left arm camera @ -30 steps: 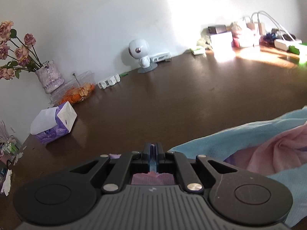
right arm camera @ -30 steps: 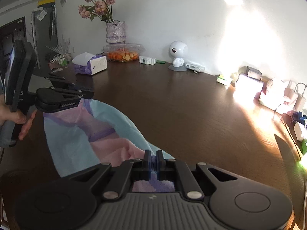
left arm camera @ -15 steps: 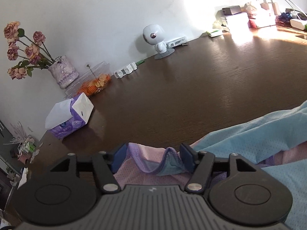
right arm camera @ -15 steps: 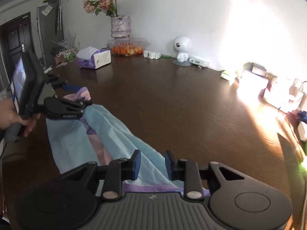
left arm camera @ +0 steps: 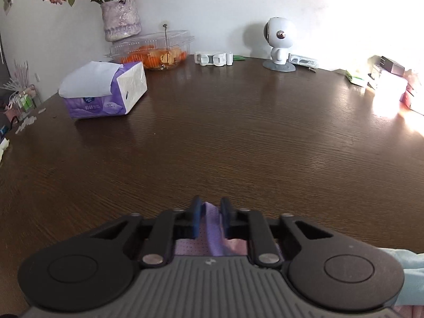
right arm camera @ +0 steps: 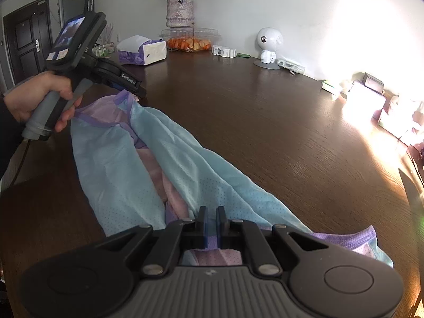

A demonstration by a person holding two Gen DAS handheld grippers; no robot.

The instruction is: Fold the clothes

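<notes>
- Since half a second earlier, both grippers had narrowed: the right gripper [right arm camera: 210, 221] pinched the garment's [right arm camera: 137, 164] purple hem; the left gripper [left arm camera: 211, 218] stood slightly apart around a purple fold.
- The garment lay across the counter [right arm camera: 278, 132].
- "GenRobot.AI" seemed printed on the left gripper.
- A clear container [left arm camera: 153, 47] held orange food.

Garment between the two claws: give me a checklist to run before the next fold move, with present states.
1. Left claw pinching purple hem: cannot tell; fingers slightly apart around the fabric.
2. Right claw closed on fabric: ok, narrow gap.
3. Garment spread flat: not ok; bunched, pink inside showing.
4. Table ahead free for the fold: ok.
5. Tissue pack away from the cloth: ok.
</notes>
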